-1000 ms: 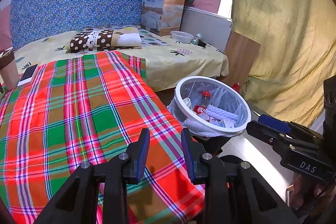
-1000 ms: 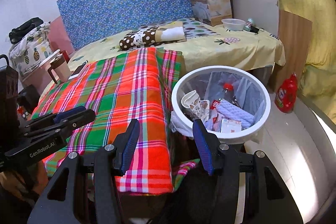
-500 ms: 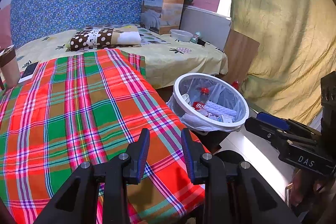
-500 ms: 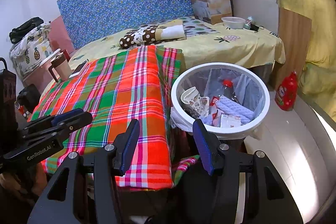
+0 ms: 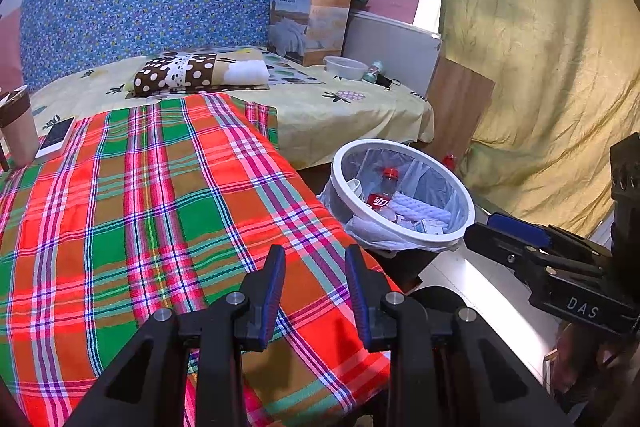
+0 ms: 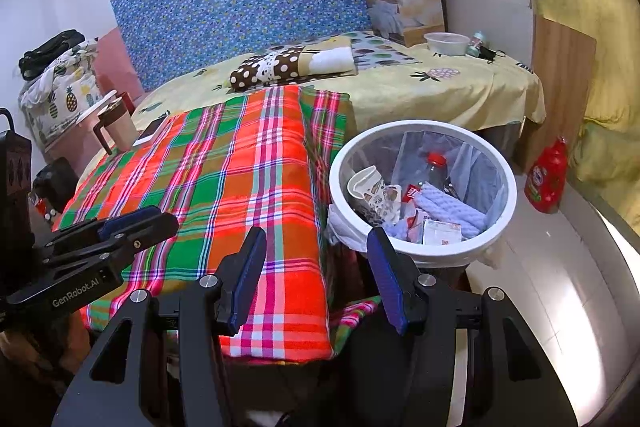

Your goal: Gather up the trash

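1. Both tools are empty: my left gripper (image 5: 314, 291) and right gripper (image 6: 316, 275) hang with jaws apart, grasping nothing.
2. Trash sits in the white bin (image 6: 505, 175) beside the plaid blanket (image 5: 160, 195): a red-capped bottle (image 6: 434, 169), a paper cup (image 6: 366, 185).
3. Reaching carelessly, I could tip that bin or snag its liner.
4. I might wrongly grab the phone (image 5: 56, 137) or mug (image 6: 116, 125).

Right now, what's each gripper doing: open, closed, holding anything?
Left gripper: open, holding nothing.
Right gripper: open, holding nothing.

Your left gripper (image 5: 314, 291) hangs empty over the plaid blanket (image 5: 160, 211), fingers apart. The trash bin (image 5: 402, 195) sits at two o'clock, holding a bottle (image 5: 380, 193).
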Available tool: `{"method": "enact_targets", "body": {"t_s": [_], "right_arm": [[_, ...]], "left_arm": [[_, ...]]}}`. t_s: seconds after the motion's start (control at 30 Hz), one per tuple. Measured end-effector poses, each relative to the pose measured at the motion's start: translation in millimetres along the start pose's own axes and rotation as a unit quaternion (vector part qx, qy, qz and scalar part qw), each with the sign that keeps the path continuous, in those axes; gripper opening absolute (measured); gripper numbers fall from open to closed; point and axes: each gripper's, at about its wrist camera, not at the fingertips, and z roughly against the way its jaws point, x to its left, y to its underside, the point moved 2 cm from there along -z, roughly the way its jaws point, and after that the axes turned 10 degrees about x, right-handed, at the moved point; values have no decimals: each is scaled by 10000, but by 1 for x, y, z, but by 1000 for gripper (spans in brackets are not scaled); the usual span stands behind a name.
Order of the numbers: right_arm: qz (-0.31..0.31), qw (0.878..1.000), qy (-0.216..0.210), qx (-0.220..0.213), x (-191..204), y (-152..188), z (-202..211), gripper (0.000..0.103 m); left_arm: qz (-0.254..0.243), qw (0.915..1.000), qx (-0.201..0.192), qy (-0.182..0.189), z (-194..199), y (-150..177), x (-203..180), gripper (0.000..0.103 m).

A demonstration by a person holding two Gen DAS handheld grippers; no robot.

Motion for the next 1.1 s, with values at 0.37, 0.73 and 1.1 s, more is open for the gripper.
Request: {"method": "enact_targets", "body": {"t_s": [0.37,0.73,1.1], "right_arm": [[-6,10000,2,4,0,0,0,54],[3,10000,-3,21,3,1,-1,54],[3,10000,-1,18,3,1,-1,54]], "left_arm": [[-69,10000,-8,-69,1,0,-3,31],[-42,9999,7,-93,0,0,-2,31],[-67,9999,0,-101,1,1,-1,31]]}}
